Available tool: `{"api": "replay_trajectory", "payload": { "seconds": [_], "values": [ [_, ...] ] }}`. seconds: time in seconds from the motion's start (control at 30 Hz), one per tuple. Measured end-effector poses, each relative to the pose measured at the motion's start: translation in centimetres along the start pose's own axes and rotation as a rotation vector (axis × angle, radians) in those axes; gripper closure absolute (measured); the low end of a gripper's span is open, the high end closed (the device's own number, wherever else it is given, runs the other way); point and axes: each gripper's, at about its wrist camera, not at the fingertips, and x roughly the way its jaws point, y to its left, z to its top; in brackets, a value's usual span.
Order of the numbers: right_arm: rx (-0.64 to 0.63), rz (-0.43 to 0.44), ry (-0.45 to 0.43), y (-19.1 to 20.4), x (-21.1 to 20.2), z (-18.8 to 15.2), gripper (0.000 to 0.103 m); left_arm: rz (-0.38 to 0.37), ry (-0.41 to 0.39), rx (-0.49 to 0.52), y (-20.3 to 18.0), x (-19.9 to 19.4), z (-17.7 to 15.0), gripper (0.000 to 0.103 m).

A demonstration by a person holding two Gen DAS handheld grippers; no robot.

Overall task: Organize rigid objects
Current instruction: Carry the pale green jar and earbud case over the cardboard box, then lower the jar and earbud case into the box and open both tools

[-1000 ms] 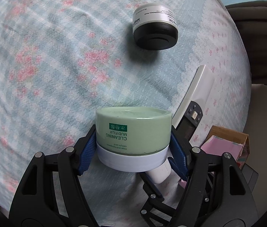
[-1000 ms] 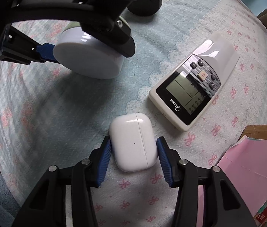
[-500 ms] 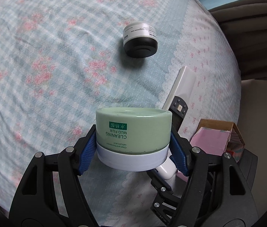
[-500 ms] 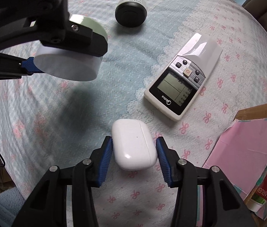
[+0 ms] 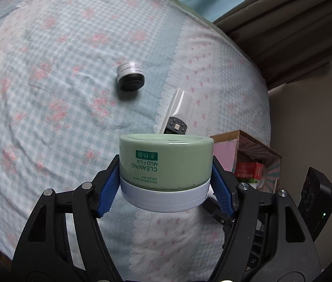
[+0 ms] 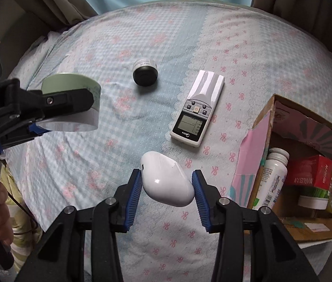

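Green jar: a round pale-green plastic jar with a white screw lid [image 5: 166, 171], printed "CLEANING MUD FILM", is being held upside down and clear of the bedcover, between the blue ribbed pads of the left gripper [image 5: 166, 183].
Left gripper: its jaws are being kept clamped on the jar's sides, at the seam of green body and white lid.
Earbud case: a glossy white, rounded plastic earbud case [image 6: 167, 183] is being carried tilted between the pads of the right gripper [image 6: 167, 185], which is closed against its two sides.
Cardboard box: an open brown box with a pink lining [image 6: 257, 155] is lying just right of the right gripper's tips, already holding a white bottle [image 6: 272, 176] and a red carton [image 6: 309, 171].
Left behind: a small black-lidded pot [image 6: 145, 73] and a white remote control [image 6: 198, 111] are lying ahead of both grippers on the blue checked bedcover [image 6: 83, 155].
Handling, jar: it is judged stiff and moderately heavy; a grip across the full width of the wall is advised.
Handling, case: it is judged light, hard and slippery; being tilted, it could be squeezed out of the pads.
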Motion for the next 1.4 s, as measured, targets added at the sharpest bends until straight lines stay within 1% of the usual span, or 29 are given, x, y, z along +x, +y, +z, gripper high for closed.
{"api": "replay_trajectory", "payload": {
  "seconds": [0.1,0.17,0.3,0.43,0.6,0.83,0.97,1.0,1.03,1.07,1.23,1.4],
  "values": [
    [0.055,0.029,-0.042,0.0,-2.1,-1.0,0.064,-0.012,-0.011,0.03,-1.9,-1.4,-0.9,0.035],
    [0.084,0.031,-0.073,-0.4,-3.8,-1.6,0.064,-0.021,-0.017,0.053,-3.1,-2.3,-1.5,0.035],
    [0.176,0.052,-0.142,-2.3,-7.5,-3.1,0.065,-0.03,-0.029,0.12,-6.0,-3.8,-2.5,0.035],
    [0.244,0.035,-0.209,-5.0,-10.9,-4.8,0.065,-0.052,-0.032,0.173,-9.3,-4.2,-3.5,0.035],
    [0.36,0.006,-0.27,-10.1,-14.3,-7.4,0.066,-0.089,-0.005,0.236,-14.2,-2.8,-5.3,0.035],
    [0.461,-0.06,-0.306,-18.1,-17.6,-9.0,0.068,-0.12,0.066,0.313,-20.7,1.6,-7.9,0.035],
    [0.499,-0.062,-0.295,-22.4,-17.0,-8.9,0.069,-0.115,0.129,0.342,-23.1,5.5,-9.1,0.035],
    [0.511,-0.053,-0.288,-23.7,-16.2,-8.8,0.071,-0.109,0.147,0.348,-23.5,6.8,-9.4,0.035],
    [0.525,-0.041,-0.279,-24.9,-15.4,-8.7,0.081,-0.1,0.164,0.356,-23.8,8.0,-9.6,0.035],
    [0.544,-0.029,-0.266,-26.0,-14.5,-8.7,0.082,-0.092,0.18,0.363,-24.0,9.2,-9.8,0.035],
    [0.607,-0.017,-0.209,-30.5,-10.3,-8.9,0.082,-0.041,0.247,0.379,-24.4,14.2,-10.8,0.035],
    [0.607,-0.024,-0.181,-32.3,-8.9,-9.1,0.082,-0.009,0.281,0.386,-24.4,16.4,-11.3,0.035]
  ]
}}
